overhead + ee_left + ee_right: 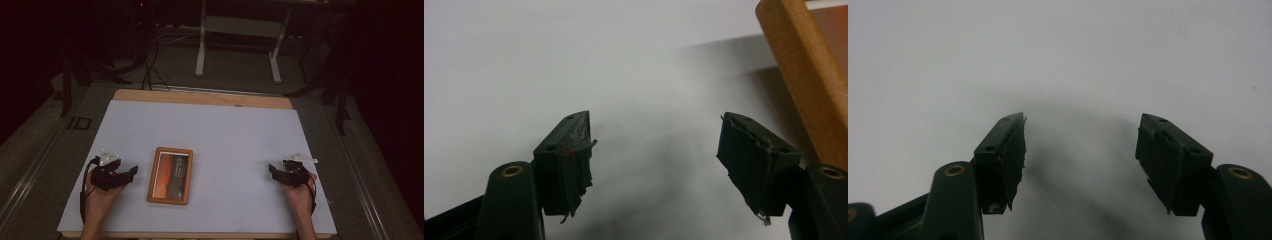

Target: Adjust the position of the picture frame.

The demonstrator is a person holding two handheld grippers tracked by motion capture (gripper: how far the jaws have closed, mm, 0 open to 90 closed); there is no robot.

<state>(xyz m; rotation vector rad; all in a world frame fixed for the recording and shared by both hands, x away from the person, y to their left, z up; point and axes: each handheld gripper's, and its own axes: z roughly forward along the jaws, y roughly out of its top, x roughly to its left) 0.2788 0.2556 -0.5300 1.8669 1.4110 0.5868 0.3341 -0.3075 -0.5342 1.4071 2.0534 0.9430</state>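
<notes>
Wood-framed picture (170, 175) flat on the worktop (235, 135), left of centre toward the near edge, left gripper (131, 171) just beside its left edge, jaws apart and empty, right gripper (272, 170) well apart near the right edge, jaws apart, bare surface between.

In the left gripper view, the wooden frame (809, 85) just right of the claw's right jaw runs off the top and right edges; its printed words in the high view are too small to read.
</notes>
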